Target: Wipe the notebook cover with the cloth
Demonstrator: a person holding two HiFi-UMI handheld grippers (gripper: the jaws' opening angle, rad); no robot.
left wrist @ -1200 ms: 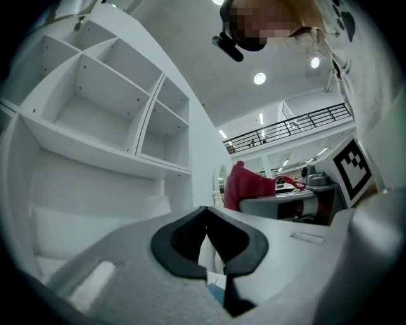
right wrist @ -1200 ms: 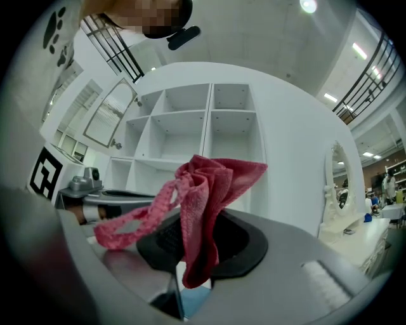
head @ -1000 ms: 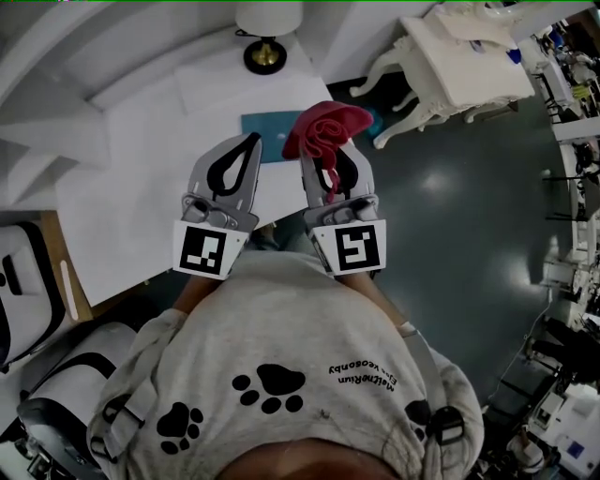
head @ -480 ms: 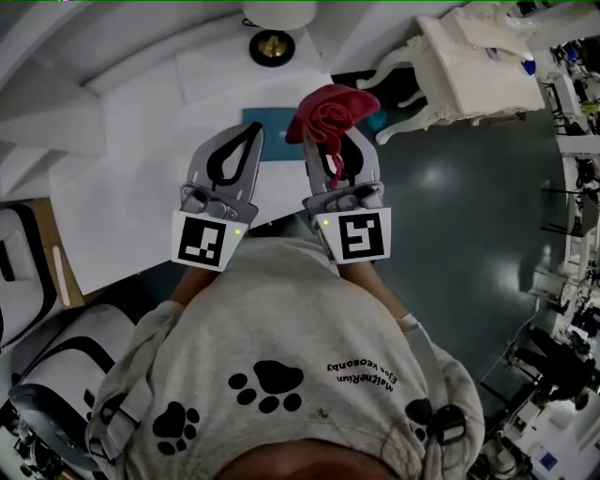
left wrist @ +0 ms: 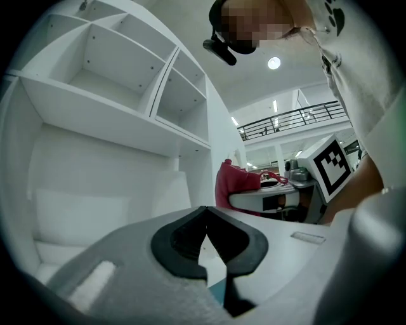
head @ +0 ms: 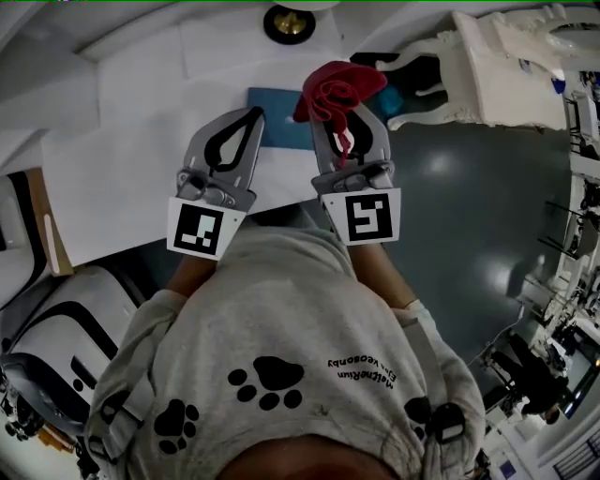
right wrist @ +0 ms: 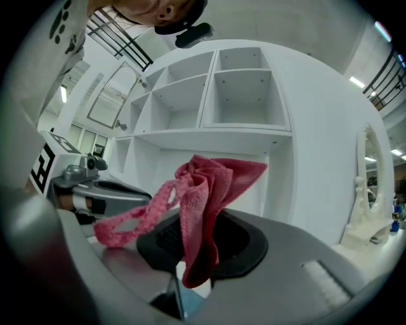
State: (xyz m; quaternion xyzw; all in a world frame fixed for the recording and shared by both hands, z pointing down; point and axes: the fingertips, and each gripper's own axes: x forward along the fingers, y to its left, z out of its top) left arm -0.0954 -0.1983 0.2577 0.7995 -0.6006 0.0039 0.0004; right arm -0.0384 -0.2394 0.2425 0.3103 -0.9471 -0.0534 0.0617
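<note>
A teal notebook (head: 279, 127) lies flat on the white table (head: 122, 178), partly covered by both grippers. My right gripper (head: 339, 111) is shut on a red cloth (head: 336, 86), which bunches up above its tips over the notebook's right end. In the right gripper view the cloth (right wrist: 204, 203) hangs folded through the jaws of my right gripper (right wrist: 202, 214), with a looped strand trailing left. My left gripper (head: 256, 113) hovers over the notebook's left part. In its own view my left gripper (left wrist: 204, 208) is shut and holds nothing. A teal sliver of the notebook (left wrist: 216, 293) shows below its jaws.
A black and gold lamp base (head: 289, 21) stands at the table's far edge. A white ornate chair (head: 506, 66) stands on the grey floor (head: 469, 216) to the right. White open shelves (right wrist: 241, 95) rise behind the table. A wooden board (head: 42, 220) lies at the left.
The head view has shifted, so everything sits higher in the picture. Both grippers keep nearly the same place over the notebook. The red cloth stays in the right gripper.
</note>
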